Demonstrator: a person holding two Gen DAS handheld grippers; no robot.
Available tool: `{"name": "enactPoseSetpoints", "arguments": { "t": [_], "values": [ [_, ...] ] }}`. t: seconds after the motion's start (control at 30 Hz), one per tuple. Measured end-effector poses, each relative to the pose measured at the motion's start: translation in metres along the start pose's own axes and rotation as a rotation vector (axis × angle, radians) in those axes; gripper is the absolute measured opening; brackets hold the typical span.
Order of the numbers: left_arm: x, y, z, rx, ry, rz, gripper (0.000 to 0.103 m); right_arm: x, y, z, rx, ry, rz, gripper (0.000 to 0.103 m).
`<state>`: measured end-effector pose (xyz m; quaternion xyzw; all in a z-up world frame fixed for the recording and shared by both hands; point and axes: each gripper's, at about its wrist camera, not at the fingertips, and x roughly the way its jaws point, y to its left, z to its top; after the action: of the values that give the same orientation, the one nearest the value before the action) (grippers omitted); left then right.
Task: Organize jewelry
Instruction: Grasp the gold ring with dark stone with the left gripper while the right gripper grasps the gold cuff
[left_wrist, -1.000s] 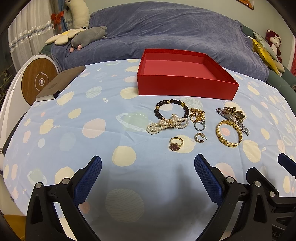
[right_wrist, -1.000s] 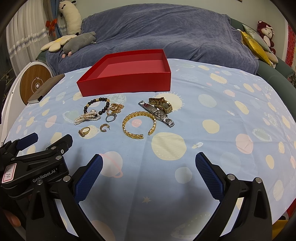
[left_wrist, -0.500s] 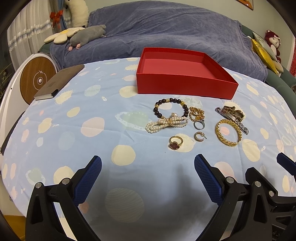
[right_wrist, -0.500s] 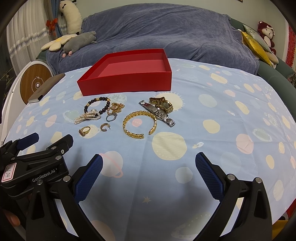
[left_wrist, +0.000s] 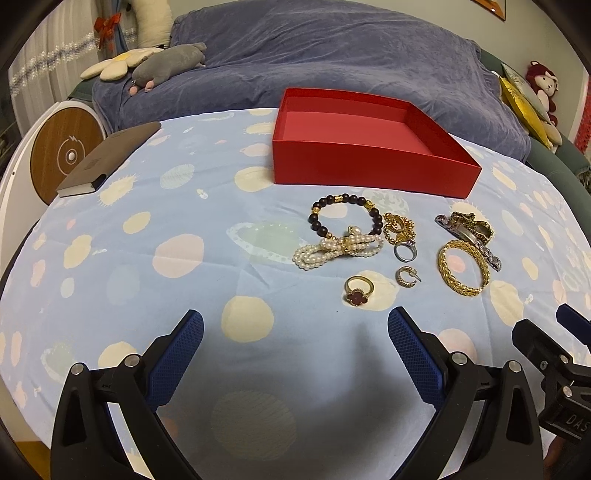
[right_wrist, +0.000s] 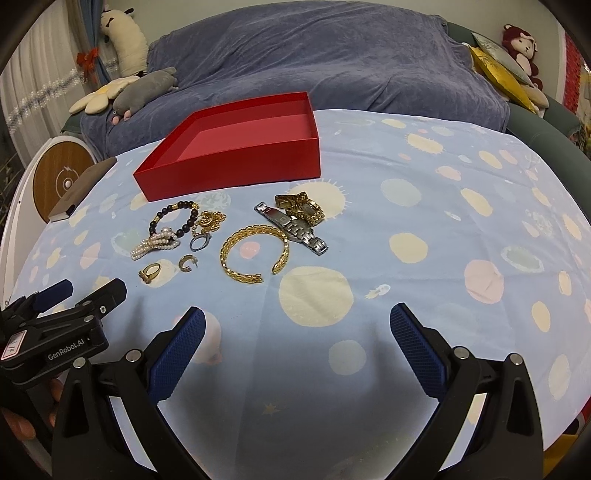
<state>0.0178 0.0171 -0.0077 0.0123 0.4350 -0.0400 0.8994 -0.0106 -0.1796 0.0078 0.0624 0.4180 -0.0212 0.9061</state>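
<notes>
Very little is changing over the last second: the left gripper (left_wrist: 295, 343) is drifting only slightly, so the red box (left_wrist: 369, 170) and the jewelry are sitting a touch lower in its view than a moment ago, while the right gripper (right_wrist: 295, 343) is holding almost the same view. Both are hovering above the surface (left_wrist: 147, 258) with fingers (left_wrist: 177, 354) spread wide and holding nothing. The box is lying empty at the far side, and every piece is lying in front of it, outside it: the dark bead bracelet (left_wrist: 345, 218), the pearl bow (left_wrist: 338, 249), the ring with a red clover (left_wrist: 358, 291), a small hoop earring (left_wrist: 406, 276), a silver ring (left_wrist: 405, 252), the gold cuff (right_wrist: 255, 254) and the watches (right_wrist: 299, 218). Judging by this, no piece is yet organized and the first pick is only being lined up.
</notes>
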Motion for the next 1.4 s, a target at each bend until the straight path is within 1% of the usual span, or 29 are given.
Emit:
{"name": "enactPoseSetpoints", "arguments": {
  "t": [0.03, 0.1, 0.27, 0.33, 0.43, 0.47, 0.53, 0.57, 0.6, 0.63, 0.67, 0.7, 0.73, 0.8, 1.0, 1.2, 1.4],
  "values": [
    [0.003, -0.002, 0.001, 0.004, 0.004, -0.010, 0.092, 0.000, 0.000, 0.000, 0.001, 0.001, 0.002, 0.098],
    [0.008, -0.006, 0.003, 0.008, 0.016, -0.030, 0.087, 0.000, 0.001, -0.001, -0.006, 0.003, 0.007, 0.098],
    [0.016, -0.015, 0.003, 0.023, 0.030, -0.042, 0.080, 0.000, 0.000, 0.000, -0.017, 0.003, 0.008, 0.098],
    [0.018, -0.016, 0.004, 0.025, 0.033, -0.047, 0.072, 0.001, -0.003, 0.001, -0.006, 0.006, 0.011, 0.098],
    [0.024, -0.015, 0.005, 0.018, 0.045, -0.052, 0.064, 0.002, -0.007, 0.001, 0.007, 0.011, 0.014, 0.098],
    [0.025, -0.016, 0.006, 0.017, 0.044, -0.051, 0.063, 0.002, -0.007, 0.000, 0.008, 0.012, 0.013, 0.098],
    [0.026, -0.017, 0.006, 0.024, 0.032, -0.040, 0.055, 0.002, -0.007, 0.000, 0.006, 0.012, 0.012, 0.098],
    [0.026, -0.018, 0.006, 0.027, 0.030, -0.040, 0.053, 0.002, -0.007, 0.000, 0.006, 0.012, 0.012, 0.098],
    [0.026, -0.018, 0.006, 0.028, 0.028, -0.040, 0.048, 0.002, -0.008, 0.000, 0.007, 0.013, 0.013, 0.098],
    [0.026, -0.018, 0.006, 0.031, 0.025, -0.046, 0.040, 0.002, -0.007, 0.000, 0.007, 0.012, 0.013, 0.098],
    [0.025, -0.019, 0.006, 0.035, 0.022, -0.049, 0.036, 0.003, -0.007, 0.000, 0.007, 0.012, 0.013, 0.098],
    [0.025, -0.019, 0.007, 0.037, 0.021, -0.054, 0.026, 0.003, -0.007, 0.000, 0.007, 0.013, 0.014, 0.098],
    [0.025, -0.018, 0.007, 0.038, 0.021, -0.062, 0.019, 0.004, -0.007, 0.000, 0.008, 0.013, 0.016, 0.098],
    [0.025, -0.017, 0.007, 0.034, 0.021, -0.069, 0.014, 0.006, -0.006, 0.001, 0.007, 0.016, 0.022, 0.098],
    [0.022, -0.007, 0.008, 0.018, 0.015, -0.079, 0.012, 0.014, 0.001, 0.006, -0.002, 0.022, 0.040, 0.097],
    [0.011, 0.005, 0.008, -0.002, 0.005, -0.119, 0.012, 0.016, 0.008, 0.009, -0.011, 0.023, 0.062, 0.097],
    [0.006, 0.018, 0.007, -0.025, 0.009, -0.106, 0.012, 0.023, 0.022, 0.016, -0.033, 0.023, 0.083, 0.095]
  ]
}}
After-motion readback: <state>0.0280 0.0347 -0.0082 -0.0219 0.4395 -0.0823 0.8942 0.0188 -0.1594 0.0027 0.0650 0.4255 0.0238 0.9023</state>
